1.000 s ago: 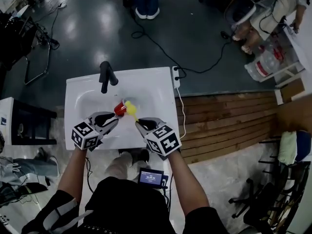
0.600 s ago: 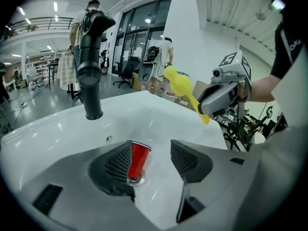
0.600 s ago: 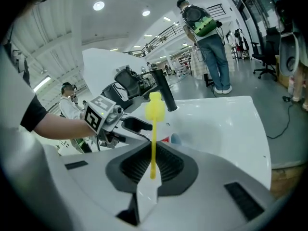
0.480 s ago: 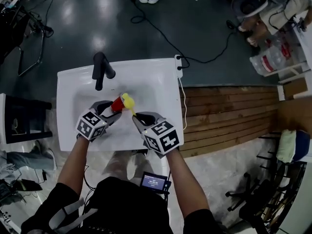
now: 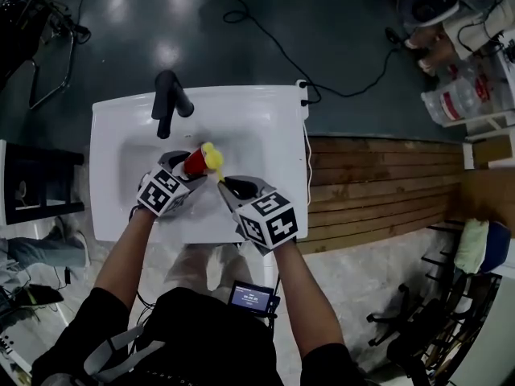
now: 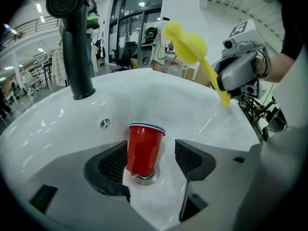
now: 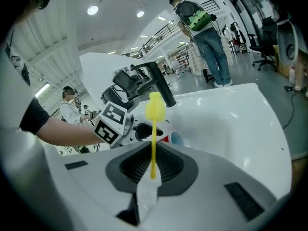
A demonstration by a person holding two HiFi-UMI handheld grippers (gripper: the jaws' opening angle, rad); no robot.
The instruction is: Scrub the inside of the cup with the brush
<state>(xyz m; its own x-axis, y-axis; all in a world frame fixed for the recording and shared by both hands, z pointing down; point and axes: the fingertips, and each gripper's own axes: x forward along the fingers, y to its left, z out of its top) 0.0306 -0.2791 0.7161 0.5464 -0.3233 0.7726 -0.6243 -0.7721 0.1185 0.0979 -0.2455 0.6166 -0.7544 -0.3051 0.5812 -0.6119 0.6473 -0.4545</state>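
The left gripper has just been opening its jaws and they stand wide, the red cup upright between them, no longer squeezed. The risk, I judge, is that a loose, light cup, seeming to lean a little on the drain of the sink, tips or skids if the brush pushes in or a jaw nudges it; the right gripper is clamped on the brush's handle, its yellow head hanging at the cup's 1 o'clock, clear of the rim; both forearms reach forward, grippers angled down into the basin; the tap stands beyond at 11 o'clock.
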